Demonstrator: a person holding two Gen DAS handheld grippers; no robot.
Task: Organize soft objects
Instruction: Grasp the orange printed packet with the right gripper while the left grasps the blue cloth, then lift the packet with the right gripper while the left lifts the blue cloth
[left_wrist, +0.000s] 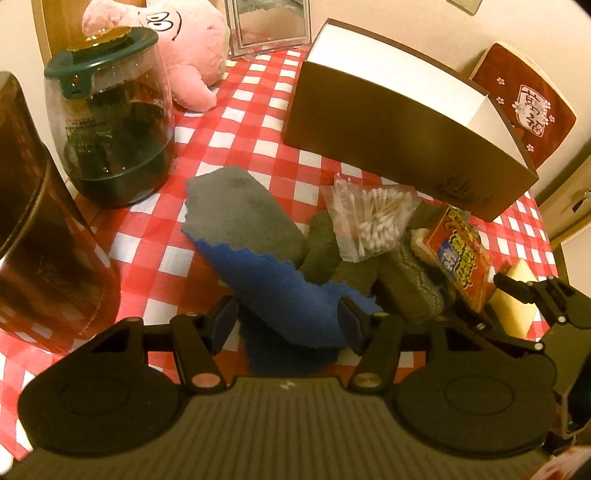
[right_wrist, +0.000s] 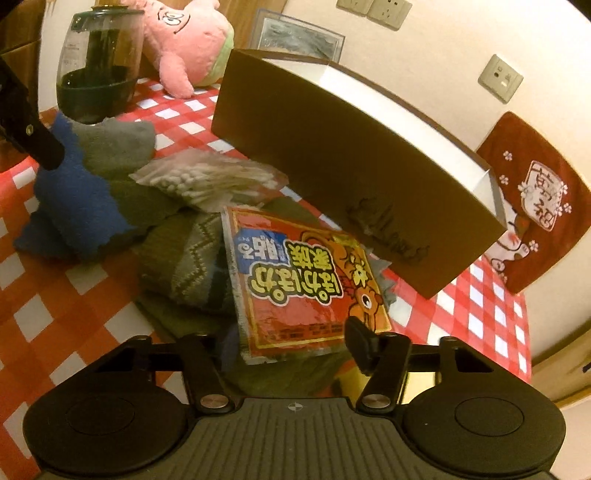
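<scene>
A: What is covering the desk (left_wrist: 155, 236)?
B: A red-and-white checked cloth is covering it, under warm, dim light.
A: And behind it?
B: A cream wall (right_wrist: 436, 48) is carrying sockets (right_wrist: 500, 78), and a chair with a red cushion (right_wrist: 532, 199) is standing alongside.

Red-and-white checked tablecloth (left_wrist: 155, 236); blue-and-grey fuzzy sock (left_wrist: 258, 258) (zigzag colour boundary); pink plush toy (left_wrist: 192, 48) at eleven o'clock; red-orange packet (right_wrist: 306, 280); brown box (left_wrist: 399, 140), white inside.
</scene>
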